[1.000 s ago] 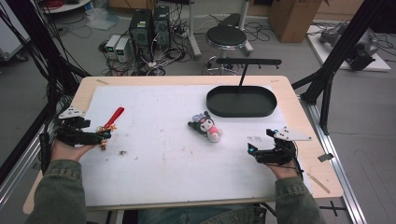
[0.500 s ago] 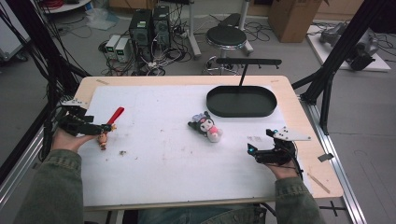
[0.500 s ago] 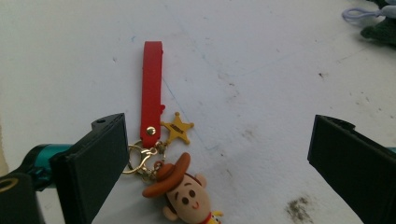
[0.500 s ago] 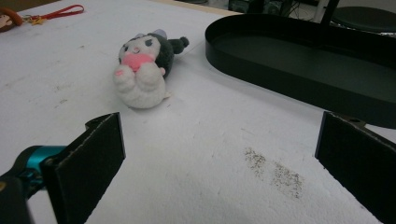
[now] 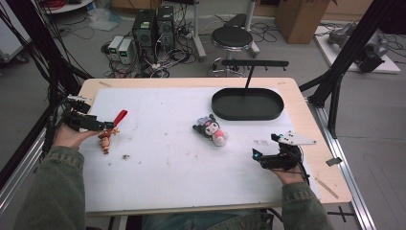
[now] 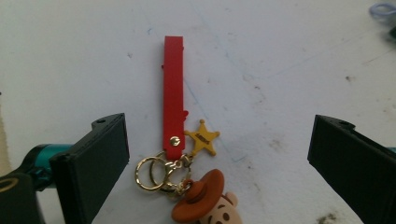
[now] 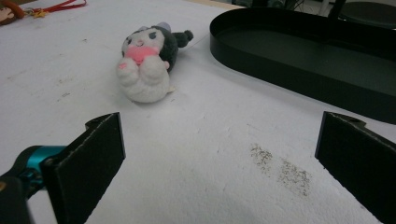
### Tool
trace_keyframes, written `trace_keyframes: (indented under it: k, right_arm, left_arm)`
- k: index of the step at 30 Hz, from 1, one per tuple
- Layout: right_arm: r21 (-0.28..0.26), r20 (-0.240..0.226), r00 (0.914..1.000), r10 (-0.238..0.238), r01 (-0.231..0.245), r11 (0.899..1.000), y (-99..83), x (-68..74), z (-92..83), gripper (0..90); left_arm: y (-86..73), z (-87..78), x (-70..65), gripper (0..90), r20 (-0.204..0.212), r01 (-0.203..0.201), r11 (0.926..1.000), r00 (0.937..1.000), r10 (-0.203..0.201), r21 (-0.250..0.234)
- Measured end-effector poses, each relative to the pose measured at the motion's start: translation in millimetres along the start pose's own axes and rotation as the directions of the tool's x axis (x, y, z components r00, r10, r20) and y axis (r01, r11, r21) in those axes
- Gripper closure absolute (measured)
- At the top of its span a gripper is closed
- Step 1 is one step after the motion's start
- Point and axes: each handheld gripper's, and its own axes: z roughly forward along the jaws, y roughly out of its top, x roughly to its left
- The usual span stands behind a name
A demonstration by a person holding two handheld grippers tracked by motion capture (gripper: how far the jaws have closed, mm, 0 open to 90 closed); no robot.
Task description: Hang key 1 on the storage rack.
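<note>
A keychain lies on the white mat at the left: a red strap (image 5: 120, 116), gold rings and a small cowboy figure (image 5: 104, 140). My left gripper (image 5: 106, 126) hovers just left of it, open. In the left gripper view the red strap (image 6: 173, 98), a gold star (image 6: 201, 136) and the cowboy's hat (image 6: 201, 198) sit between the wide-apart jaws of the left gripper (image 6: 217, 163). A black-and-white plush (image 5: 210, 128) lies mid-table. My right gripper (image 5: 256, 155) rests near the front right, open and empty, with the plush (image 7: 144, 60) ahead of it.
A black oval tray (image 5: 249, 114) stands empty at the back right, close behind the plush, with its wall (image 7: 280, 58) ahead and right of the right gripper. Dirt specks (image 7: 280, 170) mark the mat. A stool (image 5: 232, 36) and computers stand on the floor beyond the table.
My left gripper has drawn back toward the table's far left side, uncovering the cowboy figure. The right gripper and the plush have stayed put.
</note>
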Motion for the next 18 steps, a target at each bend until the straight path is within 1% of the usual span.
trace_keyframes:
  k: [2, 5, 7, 9, 11, 12, 13, 14, 15, 16, 17, 18]
  right_arm:
    - [0.0, -0.001, 1.0, 0.002, -0.002, 1.0, 0.2, 0.1, 0.6, 0.6]
    - [-0.002, 0.002, 1.0, -0.005, 0.005, 1.0, 0.2, -0.7, 1.6, 0.6]
    - [0.006, 0.001, 1.0, -0.006, 0.006, 1.0, 0.2, 0.7, 2.5, 0.6]
    - [0.013, -0.007, 0.9999, -0.012, 0.012, 1.0, 0.3, 2.9, 3.9, 0.6]
    - [0.022, -0.009, 0.9997, -0.021, 0.021, 1.0, 0.4, 4.8, 5.6, 0.6]
    - [0.026, -0.005, 0.9997, -0.025, 0.025, 0.999, 0.2, 5.0, 6.2, 0.6]
    - [0.032, -0.004, 0.9997, -0.025, 0.025, 0.999, 0.0, 5.1, 6.4, 0.6]
    - [0.034, 0.003, 0.9995, -0.031, 0.031, 0.999, -0.2, 4.1, 6.3, 0.6]
    - [0.034, 0.003, 0.9995, -0.031, 0.031, 0.999, -0.2, 4.1, 6.3, 0.6]
    - [0.033, 0.009, 0.9995, -0.029, 0.028, 0.999, -0.3, 4.0, 5.9, 0.6]
    - [0.033, 0.009, 0.9995, -0.029, 0.028, 0.999, -0.3, 4.0, 5.9, 0.6]
    - [0.034, 0.008, 0.9995, -0.031, 0.03, 0.999, -0.4, 4.0, 5.9, 0.6]
  left_arm:
    - [7.4, 4.0, 0.3, 5.8, -0.002, -0.023, 0.9989, 0.9997, 0.023, 0.04]
    - [16.4, 9.4, 2.2, 5.9, -0.006, -0.041, 0.9966, 0.9991, 0.042, 0.072]
    - [20.1, 13.4, 4.3, 5.8, -0.004, -0.045, 0.9954, 0.9989, 0.046, 0.084]
    - [23.4, 20.6, 7.5, 5.8, 0.001, -0.052, 0.991, 0.9986, 0.052, 0.124]
    - [26.6, 26.2, 8.8, 5.9, -0.003, -0.06, 0.9868, 0.9981, 0.061, 0.15]
    - [28.4, 28.5, 9.1, 5.9, 0.008, -0.061, 0.9857, 0.9981, 0.061, 0.157]
    - [29.6, 30.3, 8.8, 5.8, 0.009, -0.063, 0.9849, 0.998, 0.062, 0.161]
    - [31.4, 33.1, 9.0, 5.9, 0.006, -0.07, 0.9828, 0.9975, 0.07, 0.171]
    - [32.0, 35.1, 9.2, 5.9, 0.006, -0.067, 0.9823, 0.9978, 0.067, 0.175]
    - [32.7, 37.9, 9.9, 5.9, 0.005, -0.065, 0.9802, 0.9979, 0.065, 0.187]
    - [33.0, 39.0, 11.0, 5.9, 0.006, -0.074, 0.9786, 0.9972, 0.074, 0.192]
    - [32.9, 40.2, 12.7, 7.3, 0.008, -0.071, 0.9811, 0.9975, 0.071, 0.18]
